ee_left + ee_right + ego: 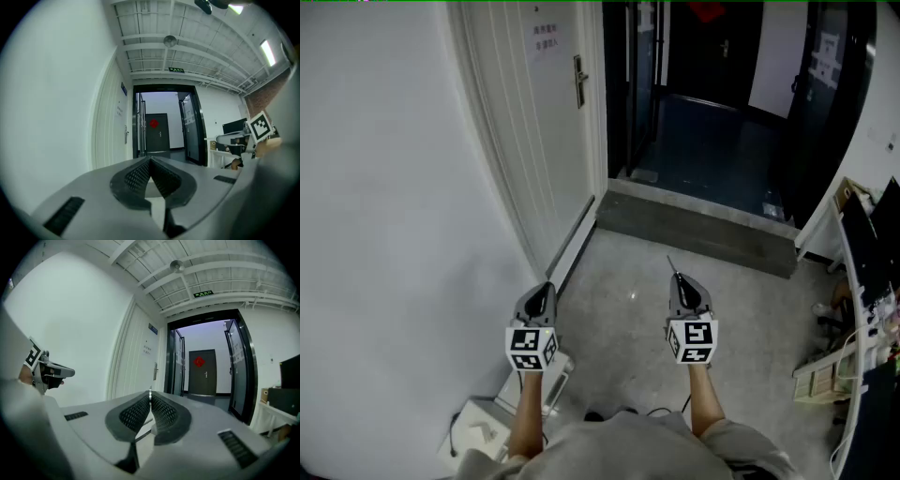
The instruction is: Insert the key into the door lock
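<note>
Left gripper [547, 286] jaws are clenched together, empty; right gripper [678, 278] jaws clamp 1 key [671, 264]. White door [546, 131] stands ahead, left. Its lock [579, 82] is well apart from the key.

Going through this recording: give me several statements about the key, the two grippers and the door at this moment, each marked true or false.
1. The right gripper is shut on the key, whose tip pokes out past the jaws. True.
2. The key is already in the lock of the white door. False: the lock is far ahead of the key and nothing touches it.
3. The left gripper carries a second key. False: its jaws are closed together with nothing between them.
4. The white door stands left of the dark open doorway. True.
</note>
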`<state>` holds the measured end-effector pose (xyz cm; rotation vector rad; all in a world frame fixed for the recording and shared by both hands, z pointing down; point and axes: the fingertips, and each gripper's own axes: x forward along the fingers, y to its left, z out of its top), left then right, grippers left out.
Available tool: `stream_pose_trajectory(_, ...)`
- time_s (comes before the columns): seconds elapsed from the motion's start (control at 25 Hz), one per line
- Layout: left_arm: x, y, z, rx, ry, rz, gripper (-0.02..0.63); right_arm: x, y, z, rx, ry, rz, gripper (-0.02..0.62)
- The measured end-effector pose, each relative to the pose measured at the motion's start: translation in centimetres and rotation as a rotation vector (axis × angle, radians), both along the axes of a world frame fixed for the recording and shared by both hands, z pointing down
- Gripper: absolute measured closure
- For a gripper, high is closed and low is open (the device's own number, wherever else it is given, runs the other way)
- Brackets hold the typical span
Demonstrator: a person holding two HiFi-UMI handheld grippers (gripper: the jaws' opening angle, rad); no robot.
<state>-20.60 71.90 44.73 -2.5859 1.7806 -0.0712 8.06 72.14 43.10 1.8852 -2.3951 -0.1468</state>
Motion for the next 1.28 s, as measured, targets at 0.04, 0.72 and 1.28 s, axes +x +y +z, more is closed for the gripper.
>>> stream_pose_trajectory(0.04,0.0,-0.1,-0.1,0.000,0.000,0.001,0.589,0.0,-0.1,0.0,-0.001,0.000,0.001,0.566)
stream_pose_trajectory(0.72,3.8,-0.3,-0.5,0.006,0.013,0.016,0.589,2.6,0.1,-0.6,0.009,-0.003,-0.024,0.566)
stream_pose_trajectory(1.28,7.7,-1.6,1.0,-0.023,-0.006,-0.032,0.589,5.7,-2.7,0.9,-0.003,0.002,-0.092,0.566)
